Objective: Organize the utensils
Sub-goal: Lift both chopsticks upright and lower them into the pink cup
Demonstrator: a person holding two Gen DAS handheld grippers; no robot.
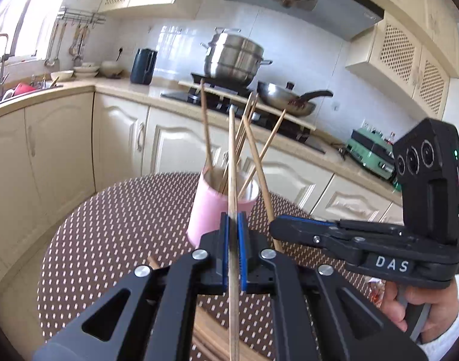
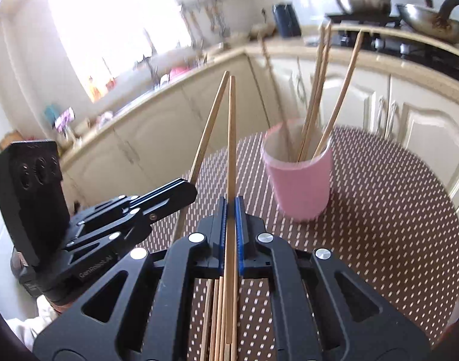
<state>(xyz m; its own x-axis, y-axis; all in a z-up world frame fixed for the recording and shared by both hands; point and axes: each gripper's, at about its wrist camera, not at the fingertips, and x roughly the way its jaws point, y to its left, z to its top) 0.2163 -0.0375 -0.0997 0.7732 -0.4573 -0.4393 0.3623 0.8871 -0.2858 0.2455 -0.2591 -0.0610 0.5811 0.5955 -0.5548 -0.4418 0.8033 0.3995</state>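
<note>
In the left wrist view my left gripper [image 1: 233, 221] is shut on a single wooden chopstick [image 1: 232, 156] that points up and away over the pink cup [image 1: 211, 210]. The cup stands upright on the round table and holds several chopsticks [image 1: 207, 126]. My right gripper [image 1: 276, 225] comes in from the right, shut on another chopstick [image 1: 258, 165]. In the right wrist view the right gripper [image 2: 231, 203] clamps its chopstick [image 2: 232, 126], the left gripper [image 2: 189, 189] holds its chopstick [image 2: 210, 126] beside it, and the cup [image 2: 301, 186] stands ahead to the right.
A brown dotted mat [image 2: 380, 225] covers the round table. Several loose chopsticks [image 2: 219, 316] lie on it under the right gripper. Cream cabinets [image 1: 64, 150] and a counter run behind, with a steamer pot [image 1: 234, 57] and a wok [image 1: 286, 99] on the stove.
</note>
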